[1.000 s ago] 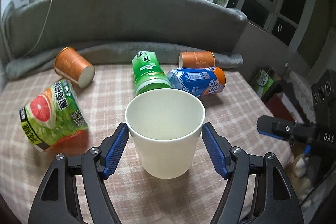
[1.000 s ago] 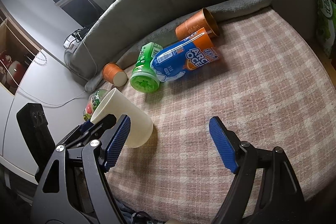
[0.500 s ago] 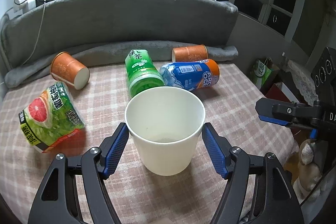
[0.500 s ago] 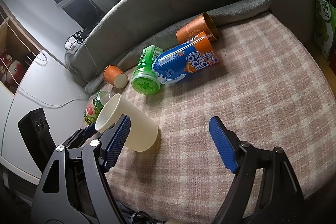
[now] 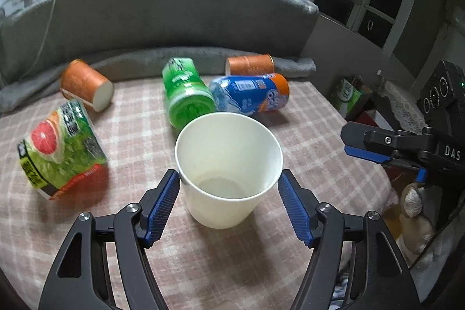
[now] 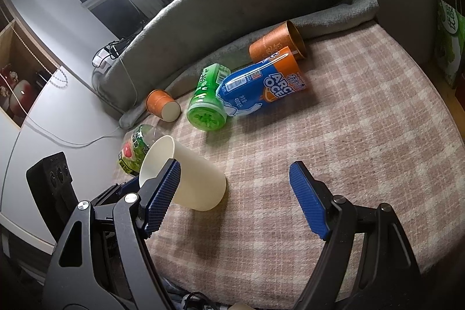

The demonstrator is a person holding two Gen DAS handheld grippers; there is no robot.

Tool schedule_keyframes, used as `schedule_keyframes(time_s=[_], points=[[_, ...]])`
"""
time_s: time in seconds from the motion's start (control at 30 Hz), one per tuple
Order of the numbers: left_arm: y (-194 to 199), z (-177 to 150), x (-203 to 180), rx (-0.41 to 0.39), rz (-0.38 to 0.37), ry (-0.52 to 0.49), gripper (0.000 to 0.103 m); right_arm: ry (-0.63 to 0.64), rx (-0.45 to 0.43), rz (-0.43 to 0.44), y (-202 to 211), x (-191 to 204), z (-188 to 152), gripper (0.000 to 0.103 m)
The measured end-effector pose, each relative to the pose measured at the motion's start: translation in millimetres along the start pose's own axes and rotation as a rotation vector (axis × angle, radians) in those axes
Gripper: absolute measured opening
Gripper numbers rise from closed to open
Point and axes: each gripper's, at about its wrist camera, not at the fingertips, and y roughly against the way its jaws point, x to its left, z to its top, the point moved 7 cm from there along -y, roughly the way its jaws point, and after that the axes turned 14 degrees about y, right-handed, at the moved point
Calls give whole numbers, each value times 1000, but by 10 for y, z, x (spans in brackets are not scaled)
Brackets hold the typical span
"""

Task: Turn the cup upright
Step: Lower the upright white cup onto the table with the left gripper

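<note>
The white paper cup (image 5: 228, 170) stands mouth up on the plaid-covered desk (image 5: 305, 141), between the two blue pads of the left tool (image 5: 229, 204). That tool is spread: its left pad sits just at the cup's rim, and the right pad shows a thin gap from the wall, so the cup is framed rather than pinched. In the right wrist view the same cup (image 6: 189, 179) looks tilted by the fisheye lens, its base on the cloth, with the left tool's body behind it at the lower left.

The right tool (image 6: 235, 199) is spread wide with nothing between its pads; the cup lies beside its left pad, partly hidden by it. From the left wrist view the right tool (image 5: 383, 153) appears at the right edge, well apart from the cup.

Beyond the cup lie a green tea bottle (image 5: 186, 95), a blue and orange bottle (image 5: 251, 96), two orange paper cups on their sides (image 5: 85, 84) (image 5: 250, 64), and a grapefruit-label bottle (image 5: 62, 148) at left. A grey cushion (image 5: 162, 16) curves around the far edge.
</note>
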Motion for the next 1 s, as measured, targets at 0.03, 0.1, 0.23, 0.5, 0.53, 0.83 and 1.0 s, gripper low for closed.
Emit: schedule_keyframes(time_s=[0.03, 0.1, 0.23, 0.5, 0.53, 0.83, 1.0], points=[[6, -10, 0, 1, -1, 2, 70, 0, 0, 0, 2, 1, 1, 80], [11, -23, 2, 10, -9, 9, 70, -1, -1, 0, 8, 5, 1, 80], [3, -47, 11, 42, -37, 30, 70, 0, -1, 1, 13, 12, 5, 80], [35, -69, -18, 44, -51, 13, 70, 11, -1, -4, 33, 48, 14, 80], [42, -71, -17, 47, -53, 15, 70, 12, -1, -4, 36, 50, 11, 80], [137, -99, 23, 58, -69, 19, 70, 68, 0, -30, 50, 138, 43, 80], [196, -92, 119, 54, -66, 37, 71, 118, 7, -65, 17, 183, 31, 80]])
